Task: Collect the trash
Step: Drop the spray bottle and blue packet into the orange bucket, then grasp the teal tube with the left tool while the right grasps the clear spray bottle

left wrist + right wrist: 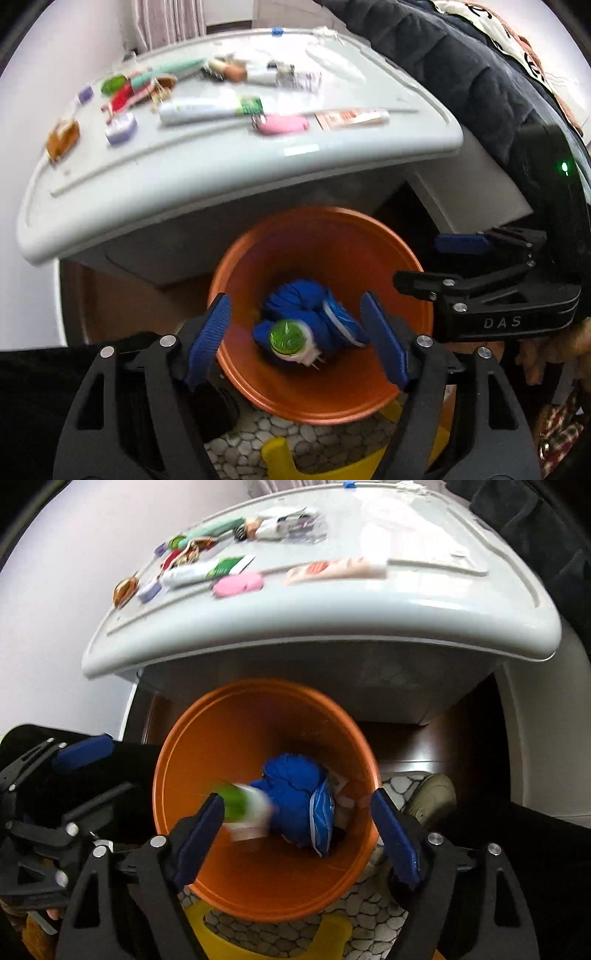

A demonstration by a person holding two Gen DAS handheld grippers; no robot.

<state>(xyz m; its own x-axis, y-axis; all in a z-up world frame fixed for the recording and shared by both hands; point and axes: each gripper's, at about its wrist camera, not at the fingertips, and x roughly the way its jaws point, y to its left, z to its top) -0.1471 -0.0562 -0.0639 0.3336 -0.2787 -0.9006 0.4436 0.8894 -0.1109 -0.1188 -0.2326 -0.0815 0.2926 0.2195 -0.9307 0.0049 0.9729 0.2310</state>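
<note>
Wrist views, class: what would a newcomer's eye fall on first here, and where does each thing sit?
The orange bin fills the middle, on the floor below the white table. Inside it lies a bundle of blue cloth with a small green-and-white item beside it. Both sets of tongs, left and right, hang open above the bin, while tubes and small clutter remain on the tabletop.

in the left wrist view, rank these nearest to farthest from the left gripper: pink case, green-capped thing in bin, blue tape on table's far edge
1. green-capped thing, in the orange bin under the left gripper
2. pink case, near the table's front edge
3. blue tape, far edge
</note>
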